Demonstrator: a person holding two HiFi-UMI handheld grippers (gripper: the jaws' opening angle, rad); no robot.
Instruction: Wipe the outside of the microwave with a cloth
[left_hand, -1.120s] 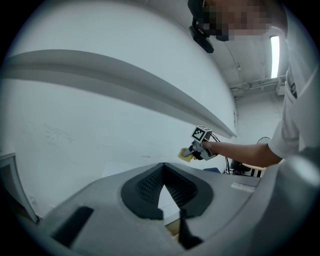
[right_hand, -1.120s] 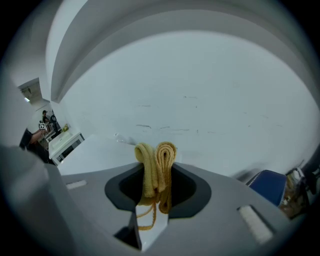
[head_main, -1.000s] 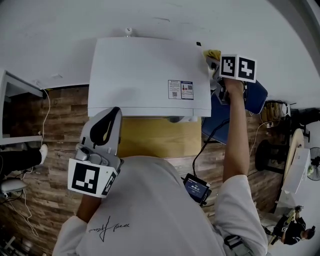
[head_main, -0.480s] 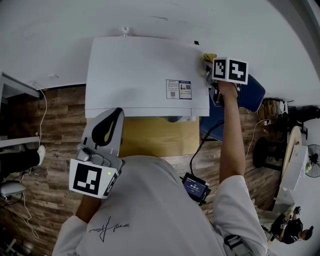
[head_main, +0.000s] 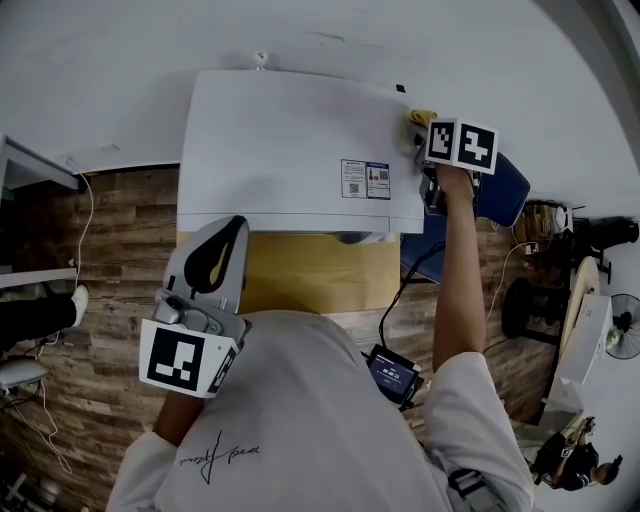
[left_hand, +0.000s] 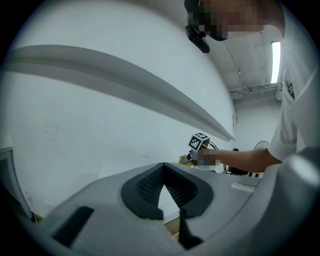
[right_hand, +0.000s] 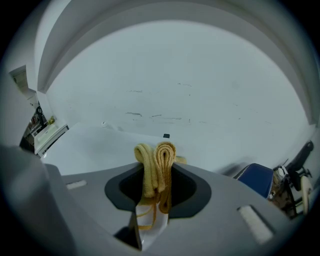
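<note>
Right claw (right_hand: 158, 186) pinching folded yellow cloth (right_hand: 156, 160) at microwave (head_main: 290, 150) top's rear right corner; left claw (left_hand: 165, 186) closed, empty, idle; best press cloth flat, sweep overlapping strokes leftward.

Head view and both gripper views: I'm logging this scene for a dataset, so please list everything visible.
microwave: one, white, against the white wall.
labels: two, white and blue, on the microwave's top near its right front.
cloth: one, yellow, at the microwave's right rear corner.
table: one, tan, under the microwave.
chair: one, blue, right of the microwave.
floor: brown wood planks.
shirt: one, white, the person's.
right gripper: grey, shut on the cloth.
left gripper: grey, jaws together, empty, held low before the microwave.
</note>
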